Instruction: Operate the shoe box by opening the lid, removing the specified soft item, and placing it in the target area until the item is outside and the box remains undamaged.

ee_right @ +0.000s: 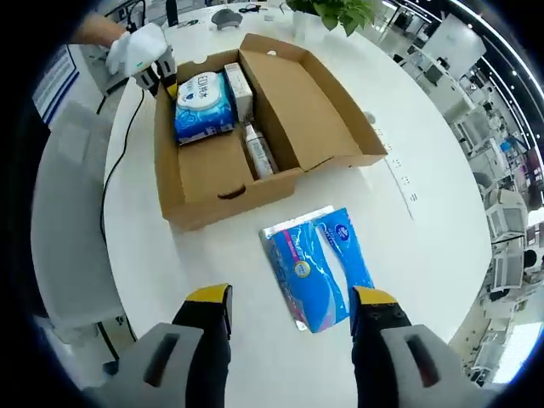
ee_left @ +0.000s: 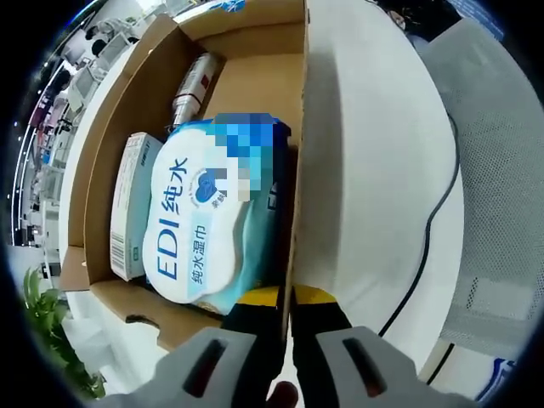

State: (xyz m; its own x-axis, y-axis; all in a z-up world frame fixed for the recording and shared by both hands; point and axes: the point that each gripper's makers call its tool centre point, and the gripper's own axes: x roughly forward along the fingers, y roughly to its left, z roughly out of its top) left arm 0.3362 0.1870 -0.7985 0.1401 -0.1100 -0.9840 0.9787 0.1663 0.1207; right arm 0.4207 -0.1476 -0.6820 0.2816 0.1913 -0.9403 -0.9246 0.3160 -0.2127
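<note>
The left tool (ee_left: 287,308) is pinched on the shoe box (ee_right: 255,183) wall (thin cardboard), which could be torn if tugged. The right tool (ee_right: 291,308) is held open, with the blue tissue pack (ee_right: 316,265) lying out on the surface (ee_right: 442,255) just ahead.

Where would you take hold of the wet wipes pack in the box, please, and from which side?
I would grip the wet wipes pack across its narrow width, coming down from above through the open top. It lies flat, label up, between the box wall and the small carton, so the sides are hard to reach. The left tongs are pinching that wall.
</note>
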